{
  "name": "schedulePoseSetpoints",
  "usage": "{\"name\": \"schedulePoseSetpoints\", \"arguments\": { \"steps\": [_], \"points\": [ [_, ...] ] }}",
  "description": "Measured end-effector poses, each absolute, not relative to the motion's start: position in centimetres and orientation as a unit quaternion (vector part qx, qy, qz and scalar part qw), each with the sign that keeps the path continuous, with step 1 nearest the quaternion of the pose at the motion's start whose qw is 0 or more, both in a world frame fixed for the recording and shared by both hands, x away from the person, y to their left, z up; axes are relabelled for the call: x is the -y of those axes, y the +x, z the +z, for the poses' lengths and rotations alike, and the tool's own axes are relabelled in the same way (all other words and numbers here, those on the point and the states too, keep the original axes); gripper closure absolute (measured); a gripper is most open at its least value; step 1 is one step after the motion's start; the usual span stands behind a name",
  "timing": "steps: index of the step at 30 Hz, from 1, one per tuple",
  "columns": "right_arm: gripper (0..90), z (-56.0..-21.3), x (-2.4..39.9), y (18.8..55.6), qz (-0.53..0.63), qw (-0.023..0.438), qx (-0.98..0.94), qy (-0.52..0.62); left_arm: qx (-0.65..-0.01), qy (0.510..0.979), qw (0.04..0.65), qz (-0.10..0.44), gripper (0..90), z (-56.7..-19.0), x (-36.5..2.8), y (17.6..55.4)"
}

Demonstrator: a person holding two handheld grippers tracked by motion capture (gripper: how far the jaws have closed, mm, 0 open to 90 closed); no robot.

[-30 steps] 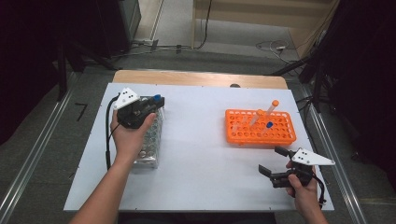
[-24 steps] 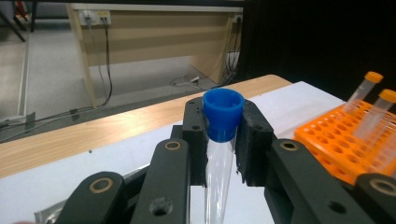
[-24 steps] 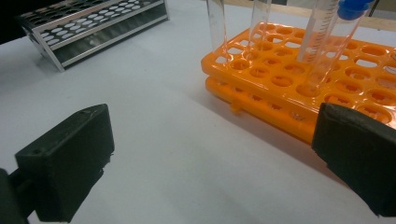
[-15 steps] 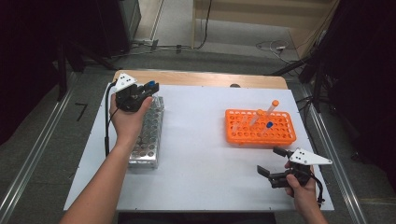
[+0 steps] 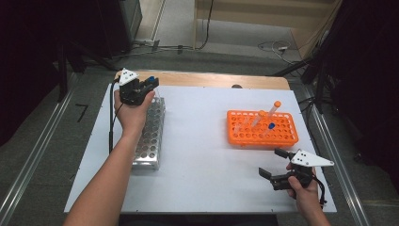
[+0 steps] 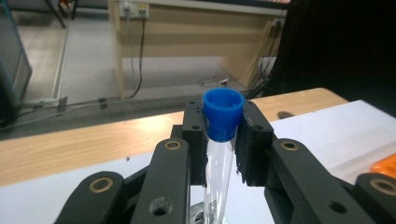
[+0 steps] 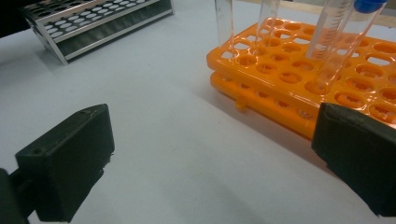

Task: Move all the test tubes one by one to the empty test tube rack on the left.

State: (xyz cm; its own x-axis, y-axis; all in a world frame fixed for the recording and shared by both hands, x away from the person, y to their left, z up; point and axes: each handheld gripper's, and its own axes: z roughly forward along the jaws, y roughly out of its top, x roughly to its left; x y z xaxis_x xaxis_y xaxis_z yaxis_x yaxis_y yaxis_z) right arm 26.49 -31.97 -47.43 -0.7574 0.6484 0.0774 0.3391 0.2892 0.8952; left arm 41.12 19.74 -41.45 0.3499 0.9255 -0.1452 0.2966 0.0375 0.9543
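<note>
Left tool pinches a blue-capped tube just under its cap, hovering above the metal rack for insertion, while right tool waits spread.

Both forearms were bare, no sleeves. Each gripper was black, topped by a grey three-cornered plate, trailing a black cable. Brass-ringed screw holes sat behind the left gripper's pads.

Bare tabletop lies open between the metal rack and the orange rack, whose upright tubes block passage above it.
</note>
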Motion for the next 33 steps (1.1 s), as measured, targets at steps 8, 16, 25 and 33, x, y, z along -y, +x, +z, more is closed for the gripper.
{"name": "schedulePoseSetpoints", "arguments": {
  "steps": [8,16,25,33],
  "points": [
    [0.0,-47.5,32.0,26.5,0.508,0.151,-0.788,0.313,-0.496,0.649,0.499,0.288,76.1,-42.4,-19.4,41.7],
    [0.0,-47.4,32.1,26.5,0.513,0.152,-0.786,0.31,-0.501,0.678,0.455,0.287,75.6,-43.0,-18.5,41.9],
    [0.0,-47.4,32.1,26.6,0.51,0.155,-0.785,0.316,-0.515,0.687,0.438,0.267,72.7,-43.1,-18.5,42.0],
    [0.0,-47.3,32.1,26.8,0.508,0.157,-0.784,0.32,-0.52,0.677,0.454,0.255,48.1,-42.7,-19.0,41.8]
  ]
}}
